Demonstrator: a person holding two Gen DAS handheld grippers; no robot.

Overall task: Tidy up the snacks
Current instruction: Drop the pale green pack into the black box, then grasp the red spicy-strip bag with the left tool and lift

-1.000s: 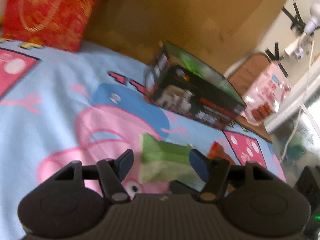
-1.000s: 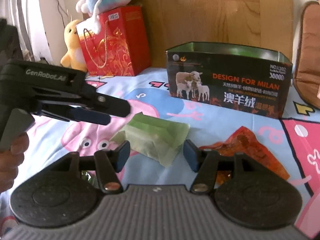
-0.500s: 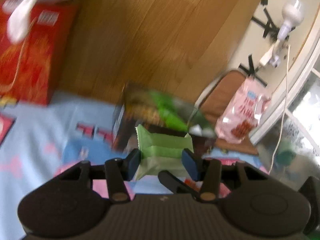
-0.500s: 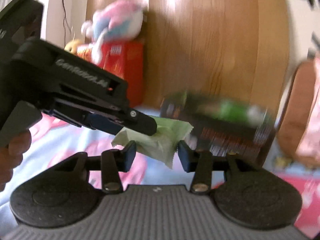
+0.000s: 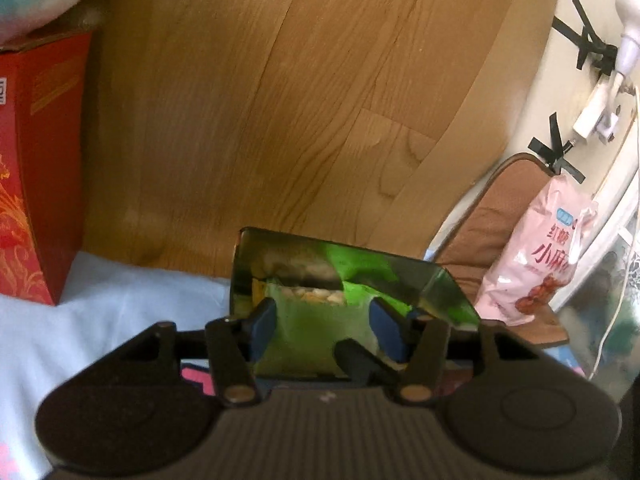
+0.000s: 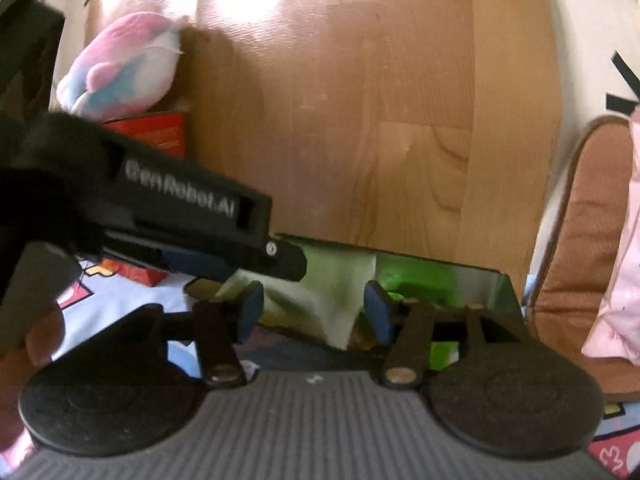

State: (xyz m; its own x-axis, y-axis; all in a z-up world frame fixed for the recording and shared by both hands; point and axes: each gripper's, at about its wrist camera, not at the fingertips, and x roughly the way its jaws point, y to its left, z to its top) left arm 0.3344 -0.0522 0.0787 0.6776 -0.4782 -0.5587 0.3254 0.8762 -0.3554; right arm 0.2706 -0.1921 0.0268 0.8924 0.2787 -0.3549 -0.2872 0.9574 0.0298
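My left gripper (image 5: pixel 322 330) is shut on a green snack packet (image 5: pixel 316 332) and holds it over the open black tin box (image 5: pixel 448 280), whose shiny inside reflects green. In the right wrist view the left gripper (image 6: pixel 280 260) reaches in from the left, and the green packet (image 6: pixel 332 296) hangs from it above the tin (image 6: pixel 480 284). My right gripper (image 6: pixel 312 312) is open, its blue pads either side of the hanging packet; whether they touch it I cannot tell.
A red gift bag (image 5: pixel 36 168) stands at the left with a plush toy (image 6: pixel 124 68) on top. A wooden panel (image 5: pixel 300 100) rises behind the tin. A pink snack bag (image 5: pixel 544 252) leans on a brown cushion (image 6: pixel 584 240) at the right.
The left gripper closed on the green packet, lifted it off the blue mat and carried it over the tin. The right gripper followed, rising toward the tin.
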